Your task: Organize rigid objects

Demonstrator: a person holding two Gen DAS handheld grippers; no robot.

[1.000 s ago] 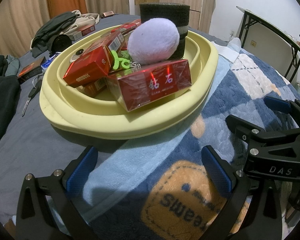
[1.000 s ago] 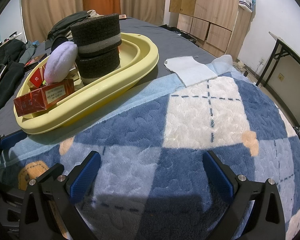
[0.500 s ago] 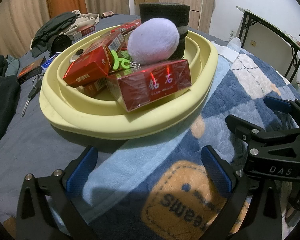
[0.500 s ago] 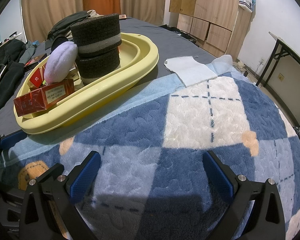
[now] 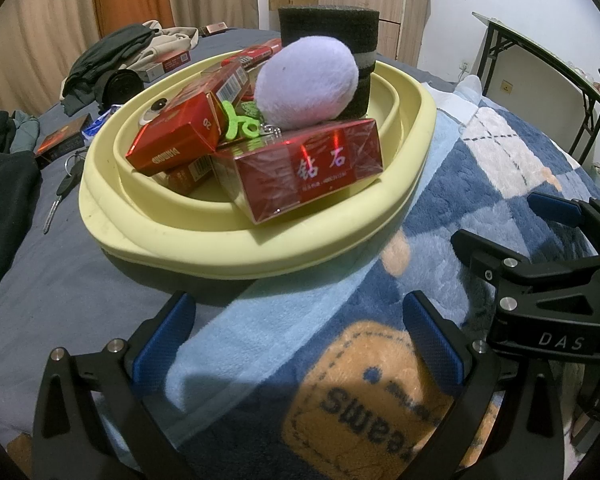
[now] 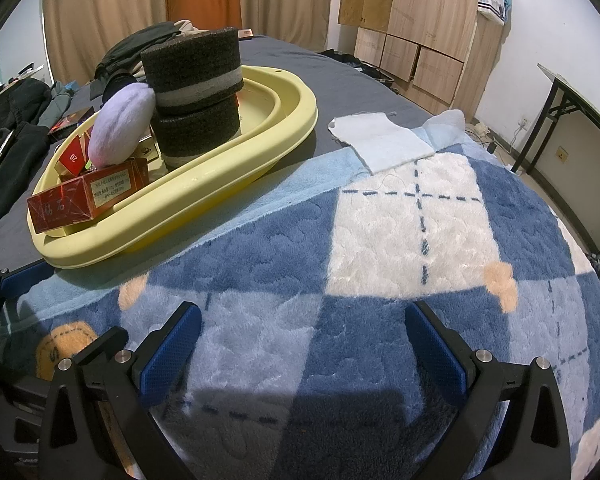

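A pale yellow oval basin (image 5: 260, 256) (image 6: 204, 184) sits on the bed, partly on the blanket. It holds red cigarette cartons (image 5: 312, 172) (image 6: 84, 198), a lilac plush ball (image 5: 306, 82) (image 6: 120, 126), a green plastic piece (image 5: 240, 122) and two stacked dark foam rolls (image 6: 196, 92) (image 5: 332, 32). My left gripper (image 5: 300, 340) hovers open just in front of the basin, nothing between its blue pads. My right gripper (image 6: 300, 344) is open over the blanket, to the right of the basin; its body shows at the right of the left wrist view.
A blue, white and orange plush blanket (image 6: 400, 240) covers the near bed. Beyond the basin lie dark clothes (image 5: 112, 52), loose red boxes (image 5: 60, 140), keys (image 5: 64, 184) and a white cloth (image 6: 380, 140). Wooden cabinets (image 6: 420, 40) and a folding table (image 6: 572, 96) stand behind.
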